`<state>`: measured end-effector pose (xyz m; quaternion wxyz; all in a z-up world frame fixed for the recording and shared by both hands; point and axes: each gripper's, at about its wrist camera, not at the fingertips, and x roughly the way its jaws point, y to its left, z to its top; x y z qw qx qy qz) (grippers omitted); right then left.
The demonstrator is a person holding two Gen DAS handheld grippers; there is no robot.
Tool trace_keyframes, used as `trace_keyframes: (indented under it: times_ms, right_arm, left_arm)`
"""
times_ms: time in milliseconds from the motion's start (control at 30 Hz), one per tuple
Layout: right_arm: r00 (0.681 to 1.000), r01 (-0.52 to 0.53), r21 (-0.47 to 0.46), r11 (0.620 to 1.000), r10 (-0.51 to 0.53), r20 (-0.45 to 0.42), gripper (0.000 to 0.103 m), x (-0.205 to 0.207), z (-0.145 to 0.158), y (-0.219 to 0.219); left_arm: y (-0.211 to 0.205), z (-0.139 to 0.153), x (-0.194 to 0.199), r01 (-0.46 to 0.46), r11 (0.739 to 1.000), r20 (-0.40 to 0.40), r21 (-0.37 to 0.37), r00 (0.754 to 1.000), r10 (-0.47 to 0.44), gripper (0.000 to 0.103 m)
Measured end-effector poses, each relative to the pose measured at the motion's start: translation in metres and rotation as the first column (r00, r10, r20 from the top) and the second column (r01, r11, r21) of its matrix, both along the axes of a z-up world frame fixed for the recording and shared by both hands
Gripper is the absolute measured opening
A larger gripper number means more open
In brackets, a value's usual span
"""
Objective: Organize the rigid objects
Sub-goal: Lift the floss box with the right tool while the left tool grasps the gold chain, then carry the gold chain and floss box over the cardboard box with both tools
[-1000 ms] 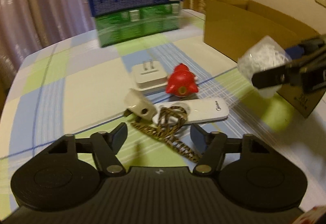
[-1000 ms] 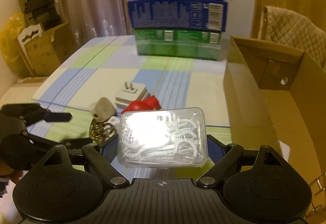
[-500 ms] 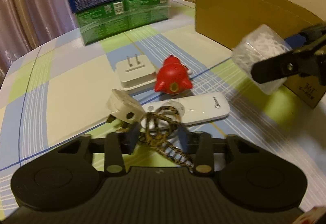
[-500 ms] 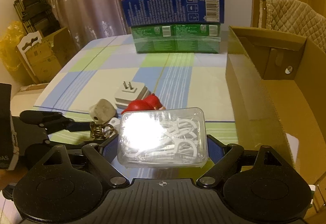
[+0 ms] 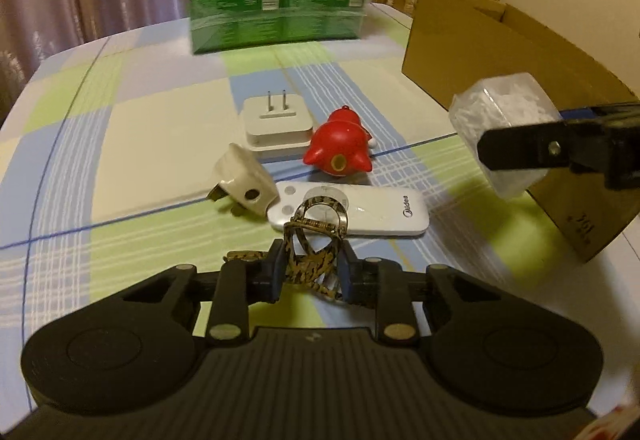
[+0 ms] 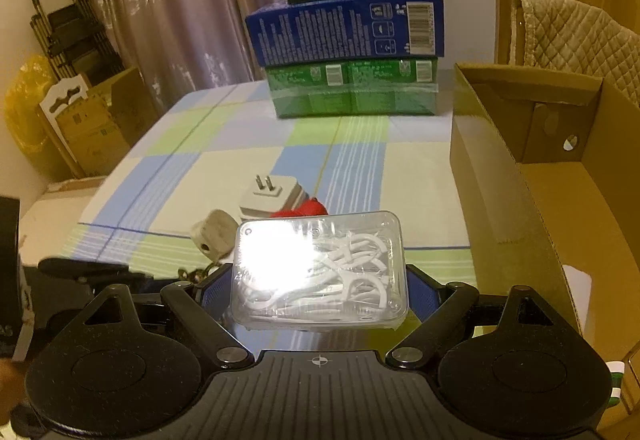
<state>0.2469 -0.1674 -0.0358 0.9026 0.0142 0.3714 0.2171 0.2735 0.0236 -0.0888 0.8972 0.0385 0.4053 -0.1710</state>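
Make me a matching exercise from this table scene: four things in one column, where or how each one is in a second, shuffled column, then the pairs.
Things
1. tortoiseshell hair clip
2. clear box of white picks
3. red toy
4. cardboard box

Where or how
A. open-topped, on the table's right side
B. clamped in the left gripper
C. lying beside the white charger
D. held by the right gripper

Pairs: 1-B, 2-D, 3-C, 4-A

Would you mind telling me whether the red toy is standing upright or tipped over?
Tipped over: the red toy lies on its side on the tablecloth, its round base hole facing the camera.
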Motion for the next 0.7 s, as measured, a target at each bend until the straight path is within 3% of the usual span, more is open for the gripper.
trace_keyframes:
  times_ms: [133,433,700]
  right_arm:
    - [1.000,0.008,0.009,1.000,-0.008,0.011,0.084,-0.005,0.007,0.001]
    - [0.999,0.020,0.032,0.999,-0.021,0.046,0.084,-0.024,0.022,-0.001]
    - [0.995,0.028,0.064,0.998,-0.034,0.092,0.084,-0.053,0.038,-0.011]
  left_arm:
    - [-0.001,0.011,-0.013,-0.015,1.000,0.036,0.009,0.999,0.015,0.022]
    - [0.009,0.038,-0.056,-0.116,0.990,0.061,-0.080,0.991,0.121,0.022]
    - [0.006,0.062,-0.091,-0.173,0.979,0.091,-0.103,0.979,0.183,0.022]
